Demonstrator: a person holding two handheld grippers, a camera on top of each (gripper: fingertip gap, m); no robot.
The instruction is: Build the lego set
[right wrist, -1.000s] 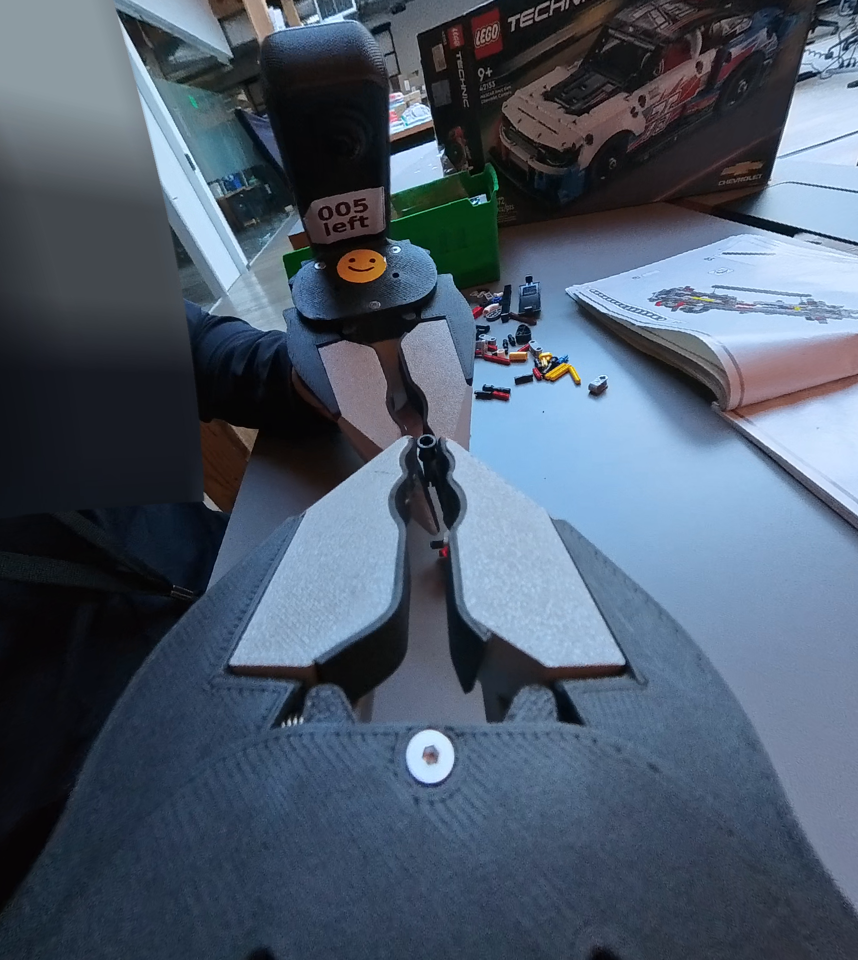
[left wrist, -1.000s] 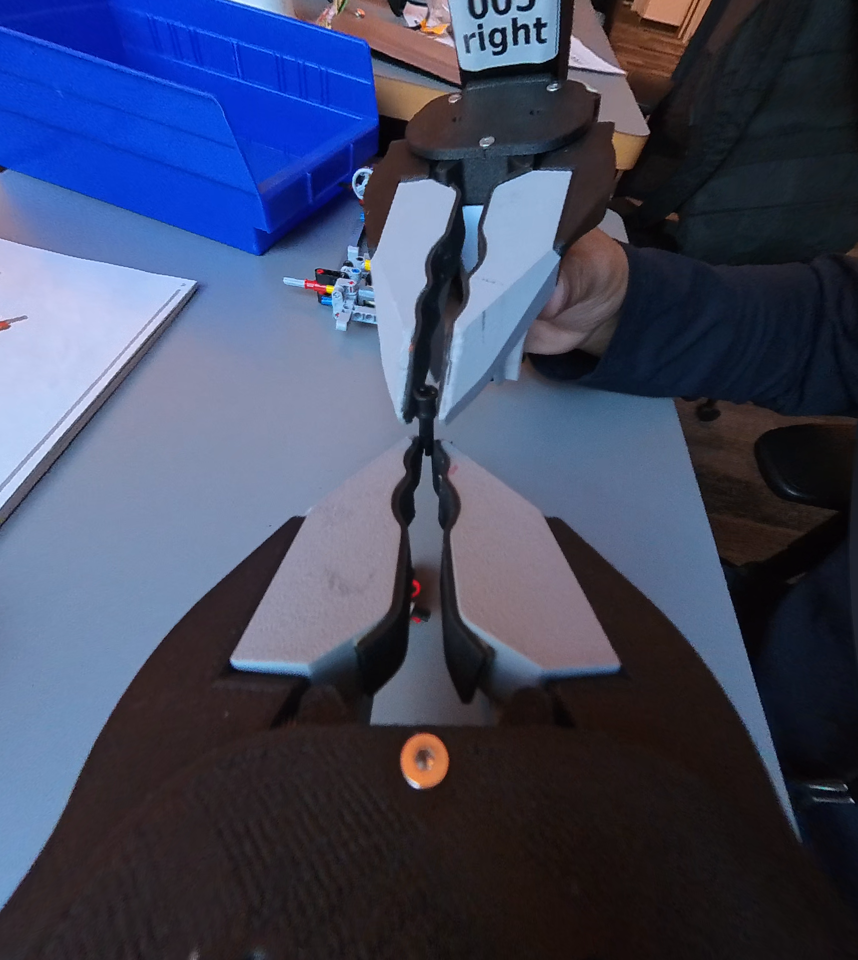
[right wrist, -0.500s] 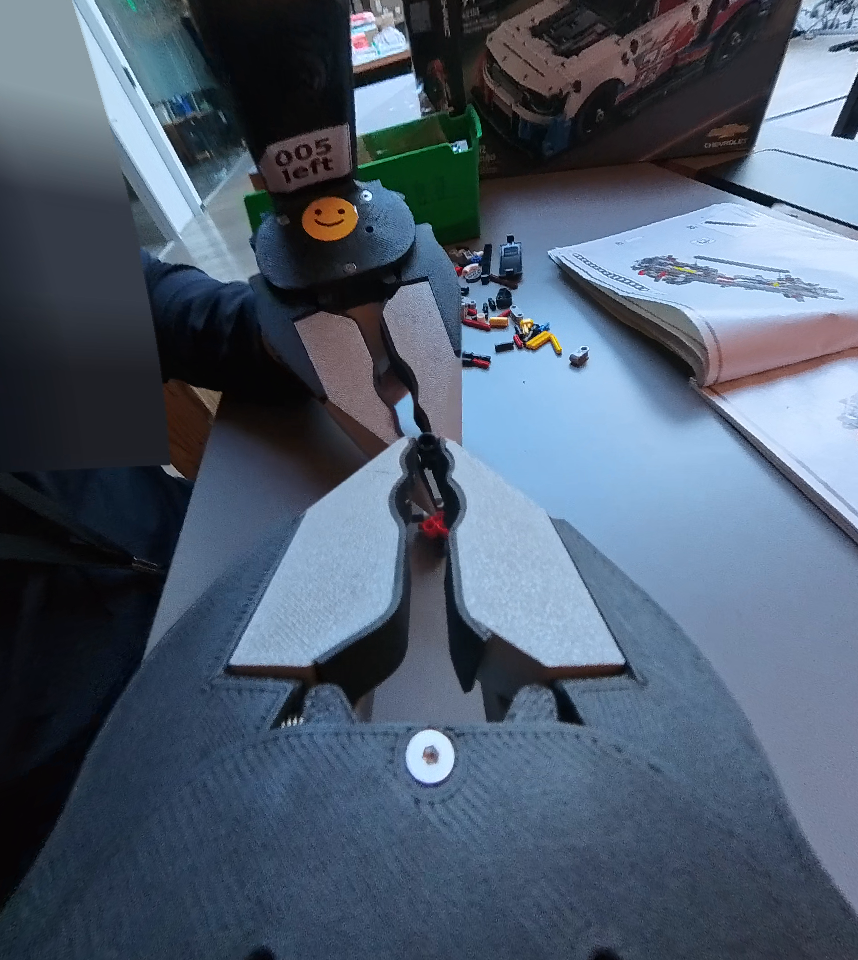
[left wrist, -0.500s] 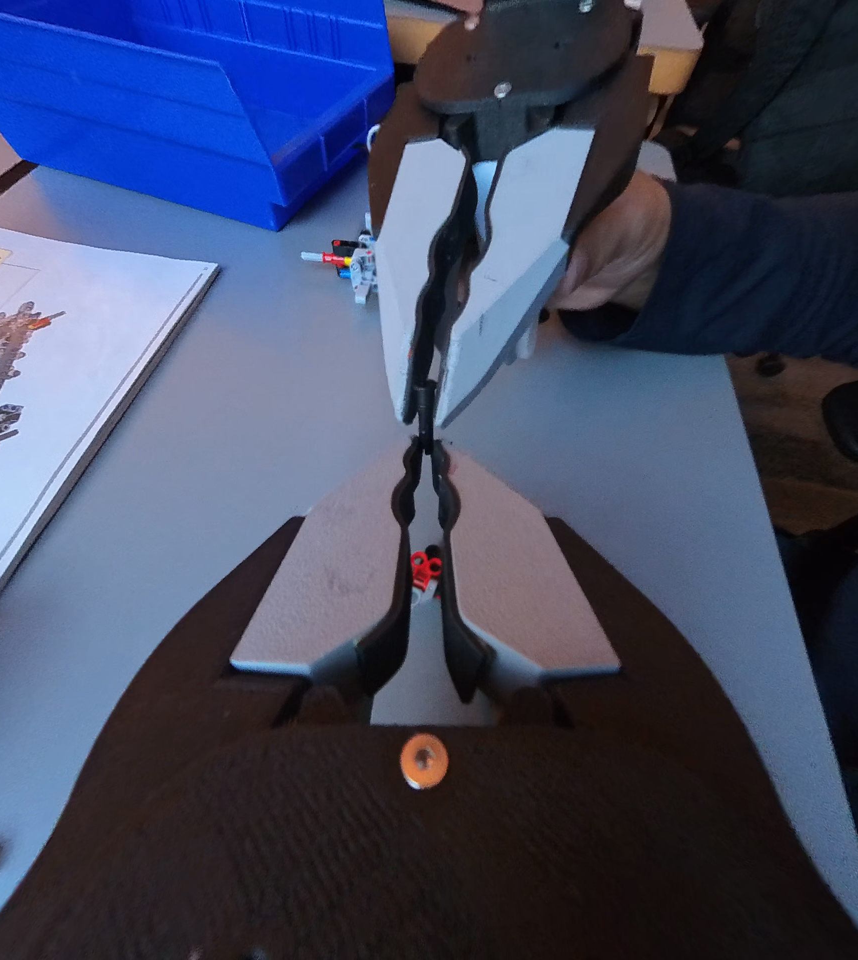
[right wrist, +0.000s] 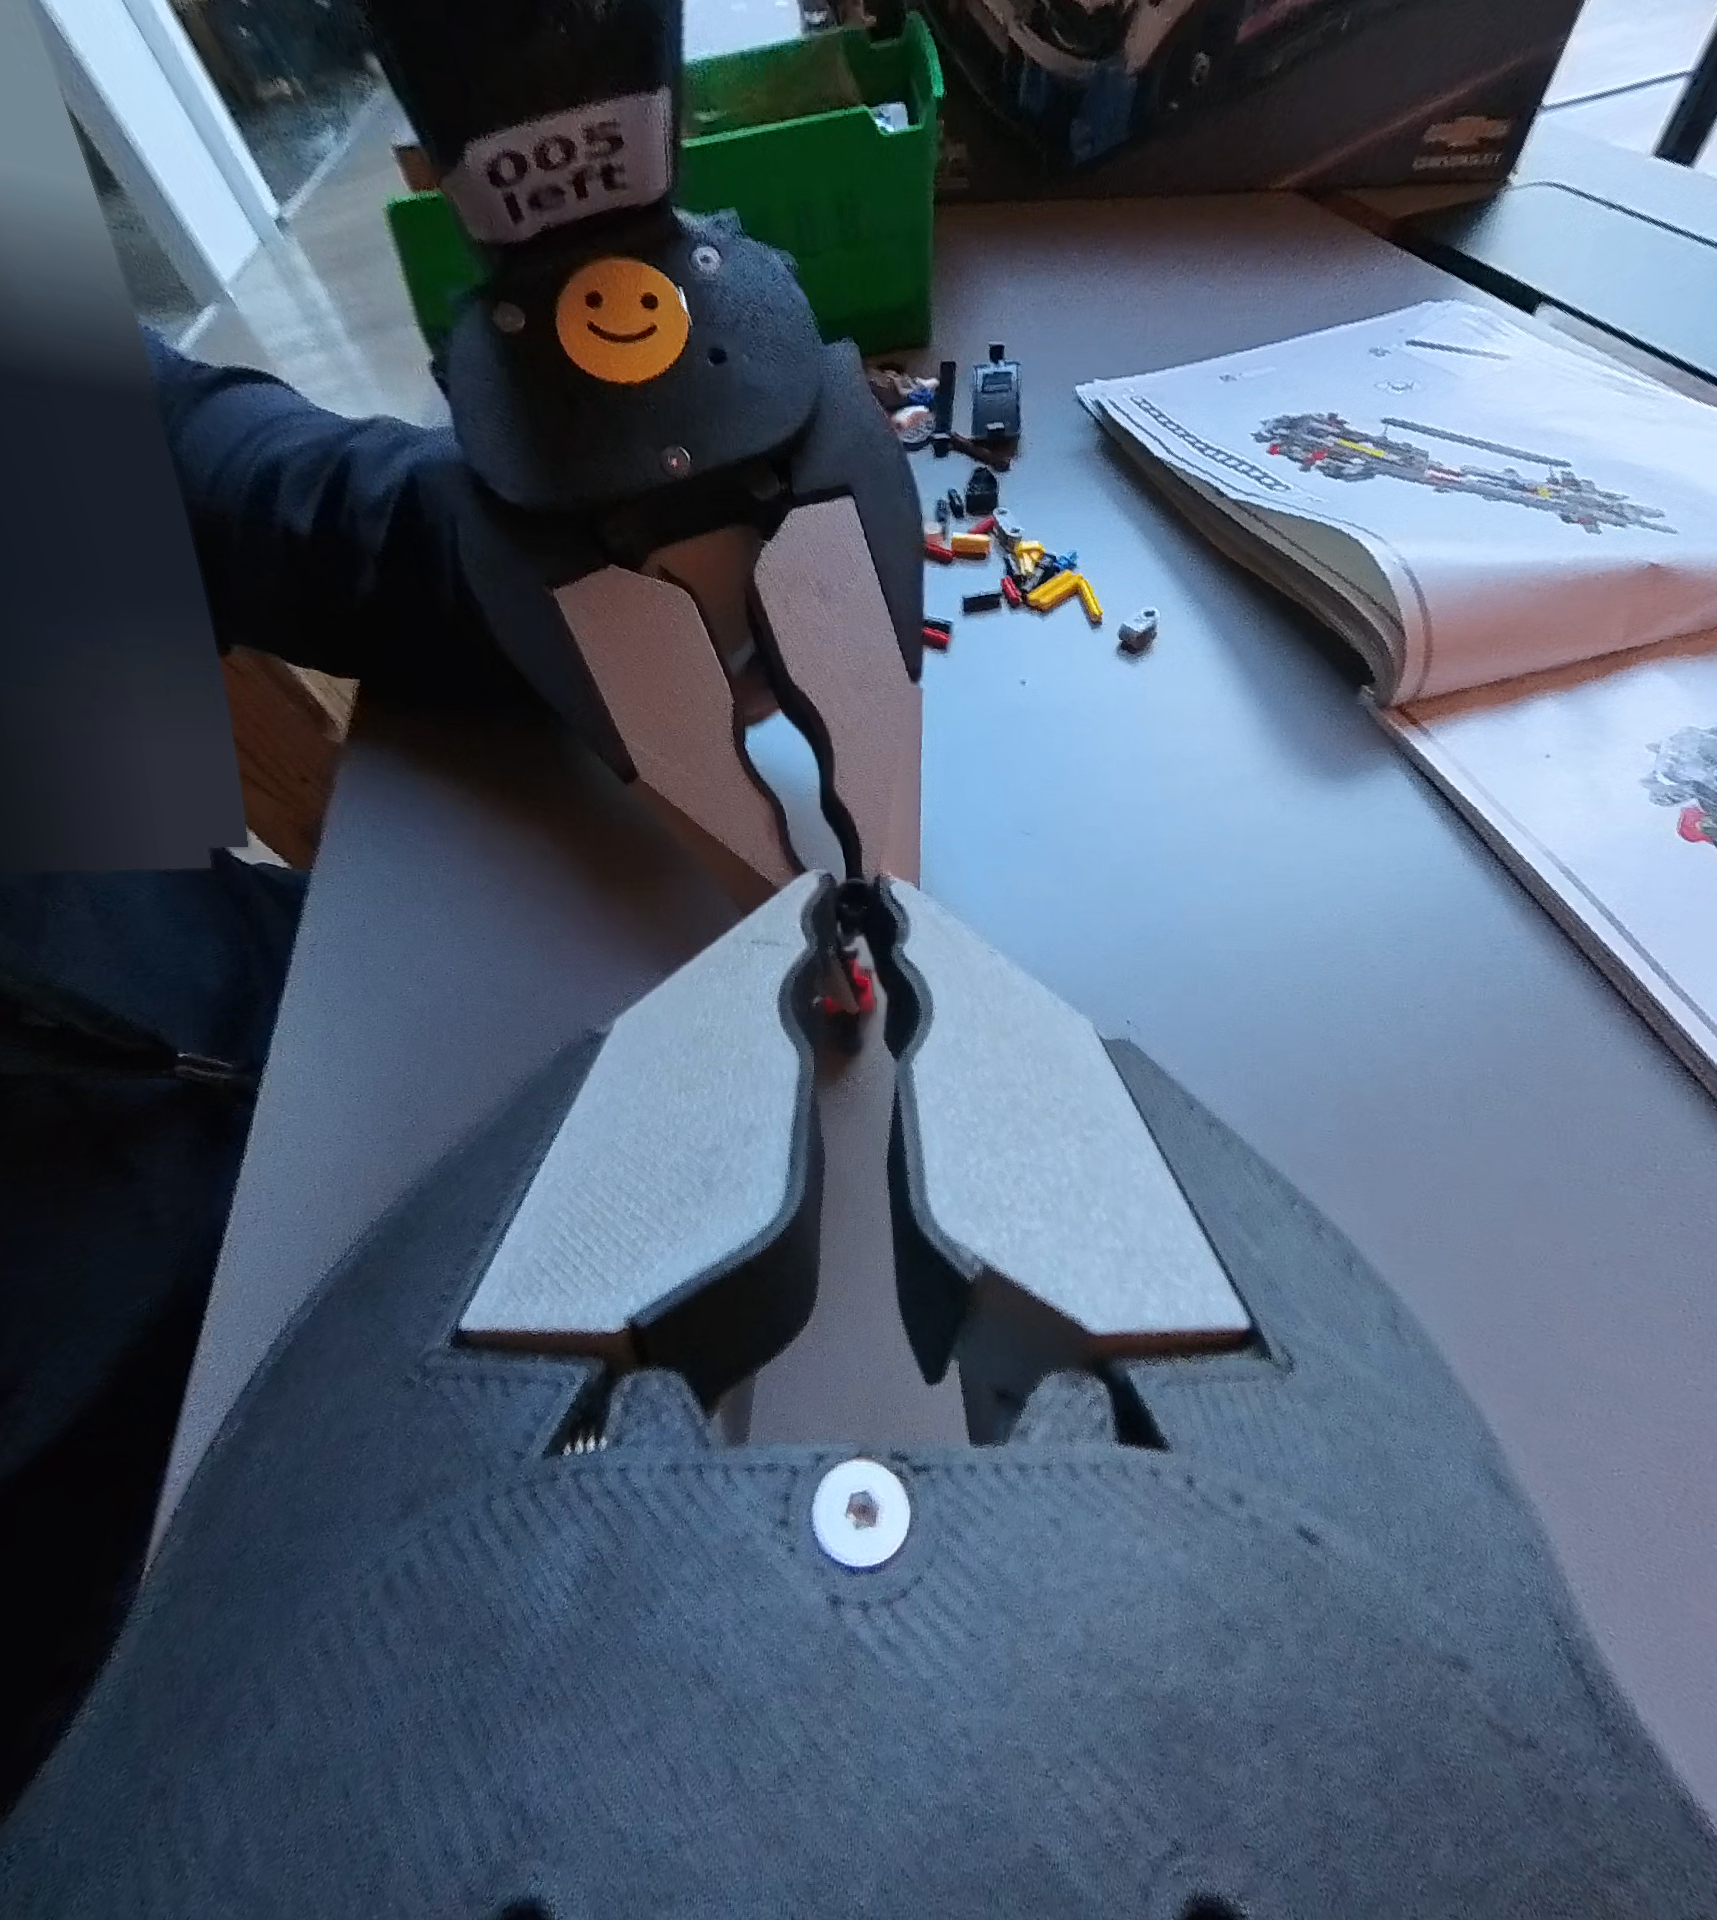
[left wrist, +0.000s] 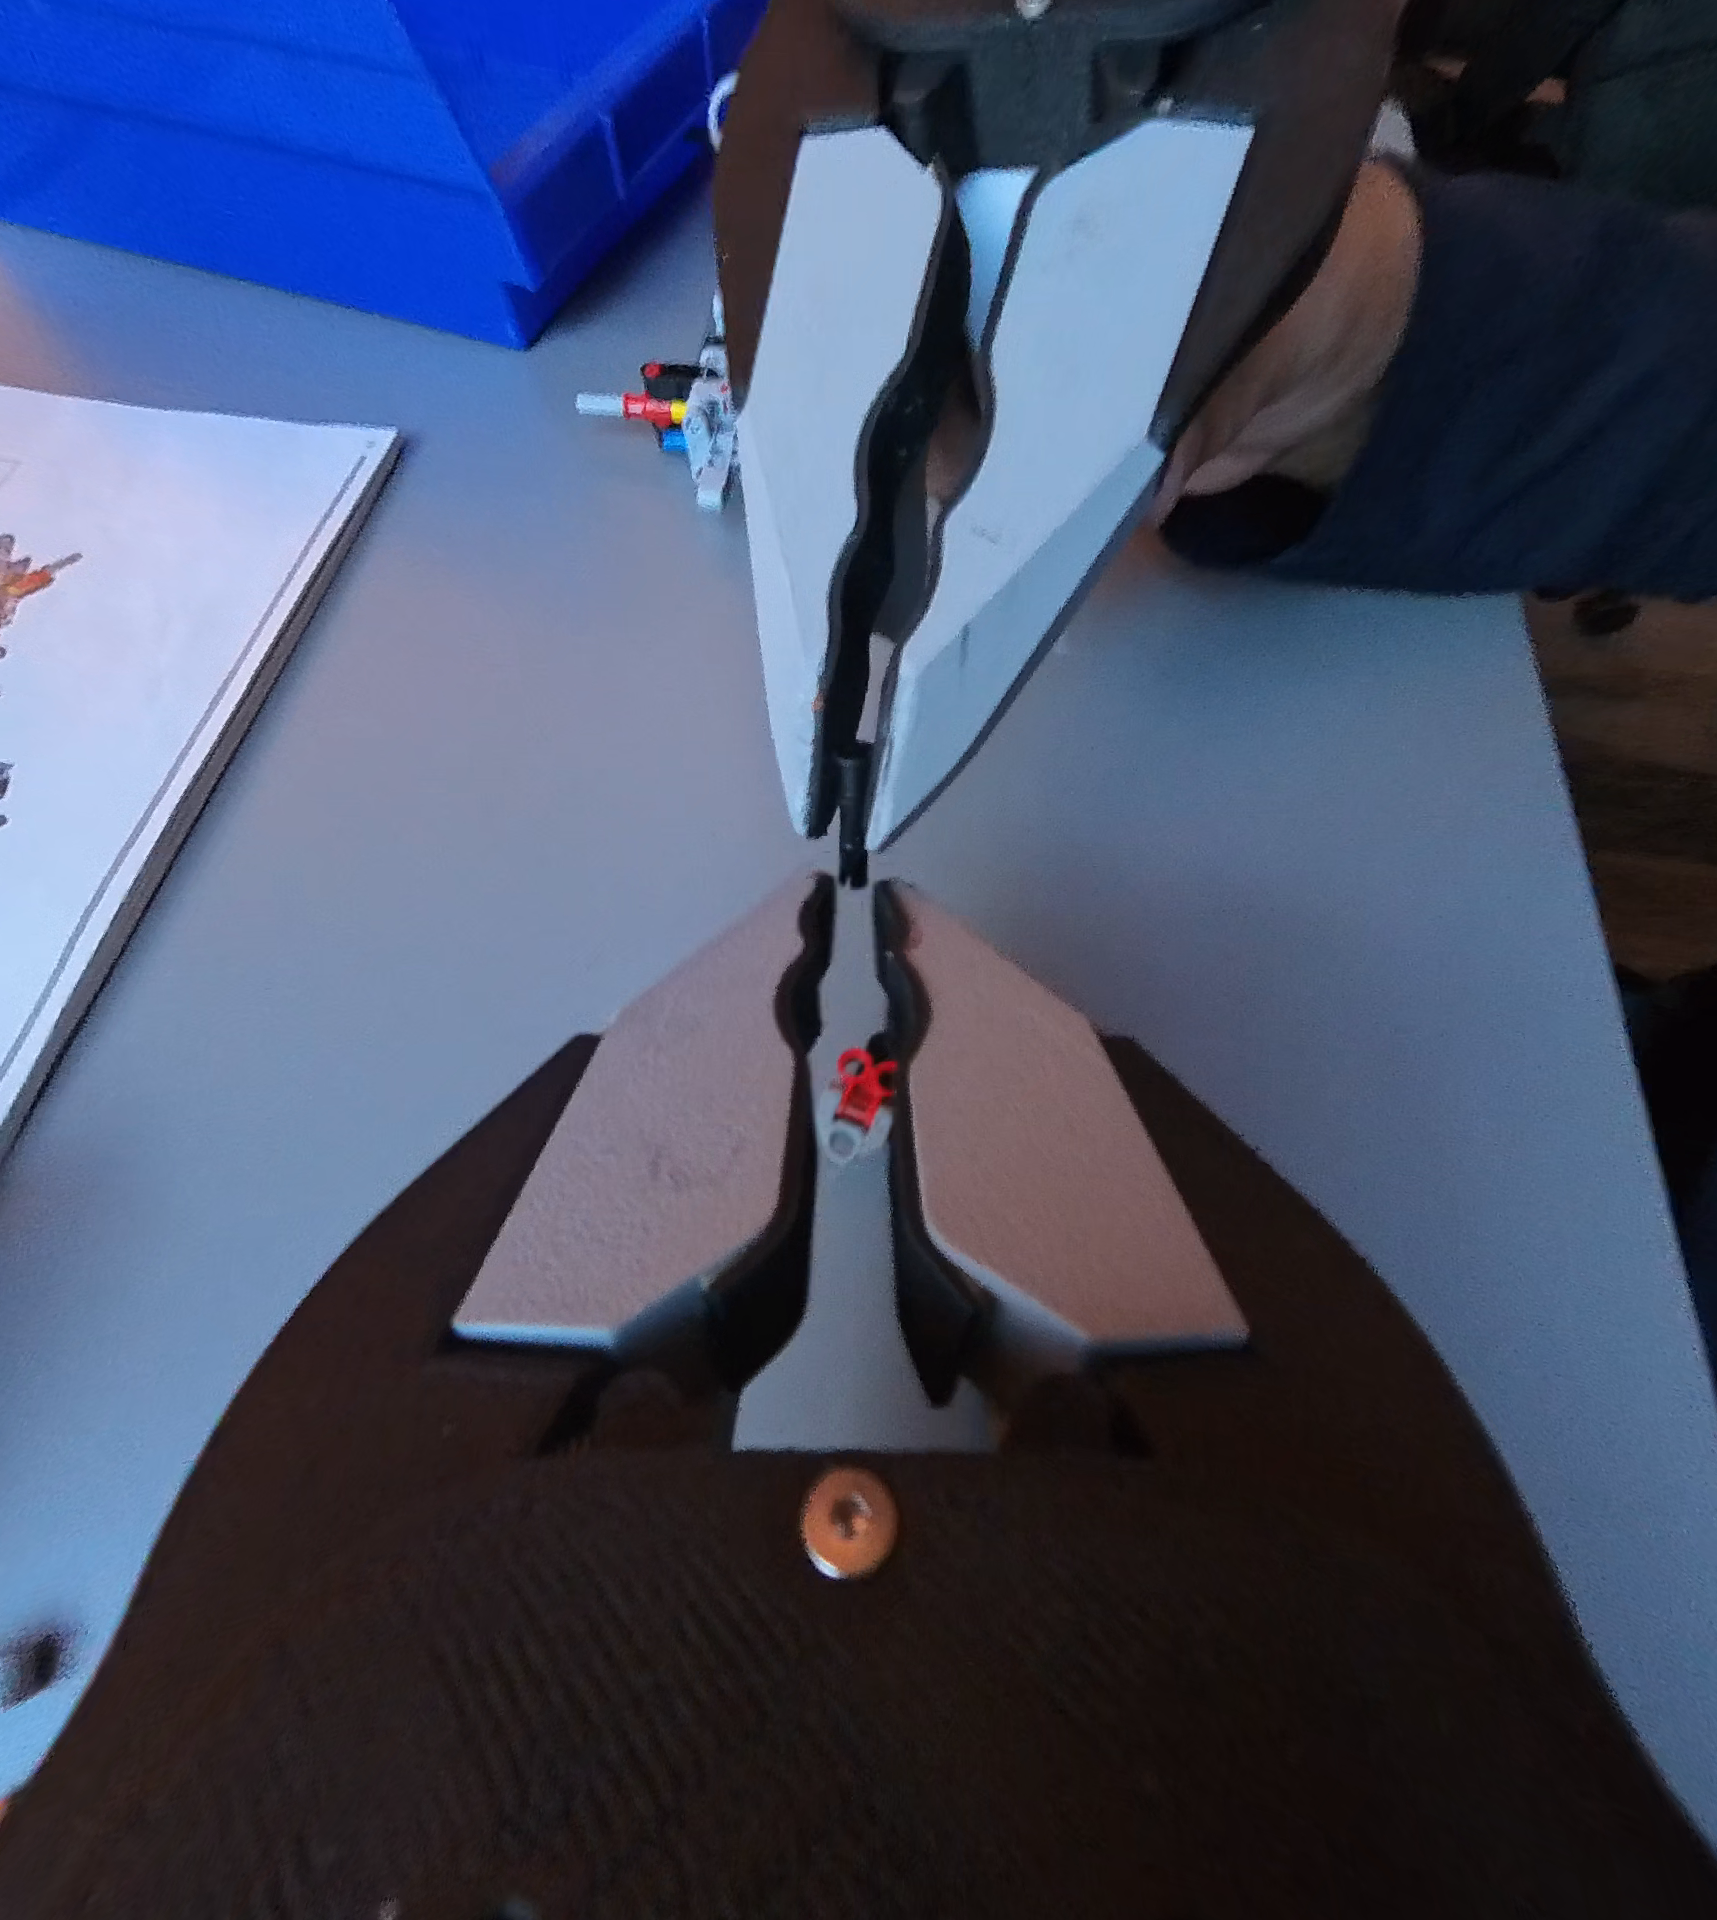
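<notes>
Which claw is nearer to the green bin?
Left. The left claw hangs just in front of the green bin; the right claw faces it from farther back.

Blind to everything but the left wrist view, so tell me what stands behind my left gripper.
Observer: A green bin stands directly behind the left gripper.
Operator: Report what lies beside that bin.
Observer: Loose small parts, black, red and yellow, lie scattered on the table to the bin's right.
Operator: Name whatever is beyond those.
Observer: A dark cardboard box stands at the table's far side, behind the open booklet.
</notes>
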